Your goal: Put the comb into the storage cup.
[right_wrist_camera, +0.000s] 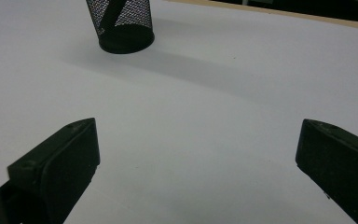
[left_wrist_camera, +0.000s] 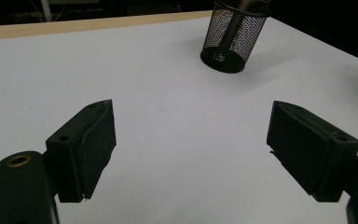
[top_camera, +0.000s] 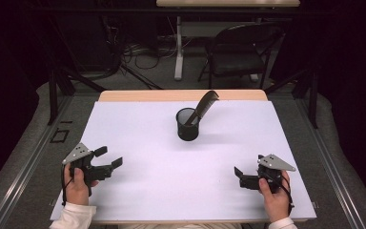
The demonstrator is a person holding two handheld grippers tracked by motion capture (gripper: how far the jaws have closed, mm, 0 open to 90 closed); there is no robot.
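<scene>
A black mesh cup [top_camera: 188, 124] stands upright in the middle of the white table, towards the far side. A dark comb [top_camera: 201, 107] leans in it, its top tilted to the right. The cup [left_wrist_camera: 233, 35] is far ahead of the left gripper's jaws, and the cup [right_wrist_camera: 121, 24] sits at the upper left in the right gripper view. My left gripper [top_camera: 108, 158] rests near the front left, open, nothing between its jaws [left_wrist_camera: 191, 144]. My right gripper [top_camera: 238, 174] sits at the front right, open and empty [right_wrist_camera: 198, 163]. Both point towards the table's middle.
The white sheet [top_camera: 138, 138] covers the table, with a wooden edge [top_camera: 124, 95] along the far side. Beyond it stand a folding chair [top_camera: 238, 52] and a desk leg [top_camera: 178, 47] on the floor. Metal rails run along both sides of the table.
</scene>
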